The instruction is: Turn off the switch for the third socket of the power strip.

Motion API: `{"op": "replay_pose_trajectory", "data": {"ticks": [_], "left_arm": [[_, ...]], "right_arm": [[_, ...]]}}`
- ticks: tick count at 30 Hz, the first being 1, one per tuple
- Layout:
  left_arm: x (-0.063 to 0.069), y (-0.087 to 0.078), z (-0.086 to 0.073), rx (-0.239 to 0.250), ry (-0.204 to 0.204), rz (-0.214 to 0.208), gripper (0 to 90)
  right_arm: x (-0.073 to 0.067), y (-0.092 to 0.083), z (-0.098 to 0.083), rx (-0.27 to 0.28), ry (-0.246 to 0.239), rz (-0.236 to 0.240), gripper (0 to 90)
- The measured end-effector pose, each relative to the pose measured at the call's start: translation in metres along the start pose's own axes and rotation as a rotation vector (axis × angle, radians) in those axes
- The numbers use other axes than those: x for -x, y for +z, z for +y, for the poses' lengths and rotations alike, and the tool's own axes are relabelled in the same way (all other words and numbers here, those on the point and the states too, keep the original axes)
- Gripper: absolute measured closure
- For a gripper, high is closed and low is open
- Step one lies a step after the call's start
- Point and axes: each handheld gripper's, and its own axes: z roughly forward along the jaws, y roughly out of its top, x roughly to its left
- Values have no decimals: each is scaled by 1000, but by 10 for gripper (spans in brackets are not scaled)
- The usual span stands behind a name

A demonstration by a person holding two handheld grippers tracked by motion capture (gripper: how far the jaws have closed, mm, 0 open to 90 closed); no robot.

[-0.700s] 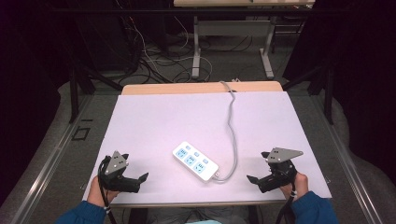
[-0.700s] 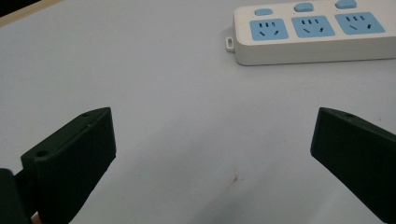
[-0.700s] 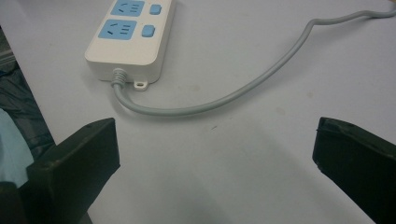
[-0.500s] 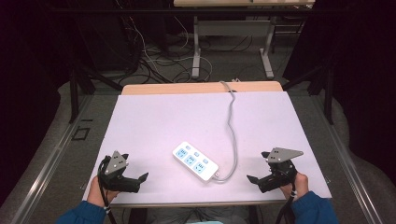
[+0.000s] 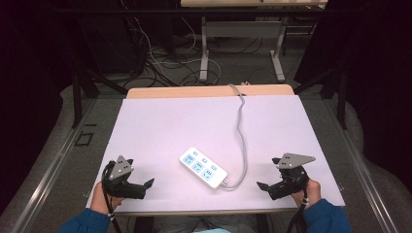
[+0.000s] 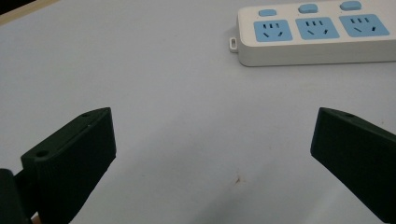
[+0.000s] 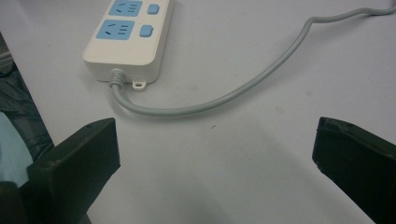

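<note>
Left gripper [image 5: 148, 183] sits at the lower left of the high view, jaws spread wide with nothing between them, resting low over the white table [image 5: 160, 126]. Right gripper [image 5: 262, 186] sits at the lower right, jaws likewise wide and empty. The white power strip [image 5: 203, 168] lies between them at lower centre, apart from both. Its grey cord [image 5: 241, 131] runs toward the table's upper edge.

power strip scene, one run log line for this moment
power strip: flat mid-table, untouched | left hand-held gripper: open, empty | right hand-held gripper: open, empty | cord: trails to far edge
</note>
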Motion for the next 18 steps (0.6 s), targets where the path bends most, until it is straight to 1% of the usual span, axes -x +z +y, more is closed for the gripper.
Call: {"op": "replay_pose_trajectory", "data": {"ticks": [1, 2, 4, 5, 7, 8, 9, 10, 11, 12, 13, 14, 15, 16, 18], "left_arm": [[0, 0, 0, -5, -5, 1, 1], [-1, 0, 1, -2, -9, 4, 1], [-2, 0, 2, -1, -16, 6, 1], [-2, 0, 3, -5, -20, 7, 1], [-3, 0, 5, -3, -18, 10, 1], [-3, 1, 6, -4, -25, 17, 1], [-4, 2, 7, -17, -18, 20, 1], [-5, 4, 8, -22, -20, 28, 1], [-6, 5, 9, -27, -31, 31, 1], [-8, 6, 9, -34, -31, 35, 1], [-8, 7, 10, -35, -39, 31, 1], [-8, 8, 11, -29, -42, 41, 1], [-9, 7, 12, -33, -39, 37, 1], [-9, 9, 13, -22, -44, 37, 1], [-10, 10, 15, -23, -41, 38, 1]], "right_arm": [[0, 0, 0, -6, 7, 3, 2], [-1, 0, 0, 3, 6, -2, 4], [-1, 0, 0, 3, 7, -2, 6], [0, 0, 0, -2, -4, 3, 6], [0, 1, 0, 5, -1, 0, 6], [0, 1, 0, 5, -1, 0, 6], [0, 1, 0, 5, 1, 1, 6], [0, 1, 0, 5, -1, 0, 6], [0, 1, 0, 5, -1, 0, 6], [0, 1, 0, 3, 1, -2, 7], [0, 1, 0, 5, -1, -2, 7], [0, 1, 0, 3, 5, -3, 7], [0, 1, 0, 3, 5, -3, 7], [0, 1, 0, 2, 5, -3, 7], [0, 1, 0, 2, 6, -3, 8]]}}
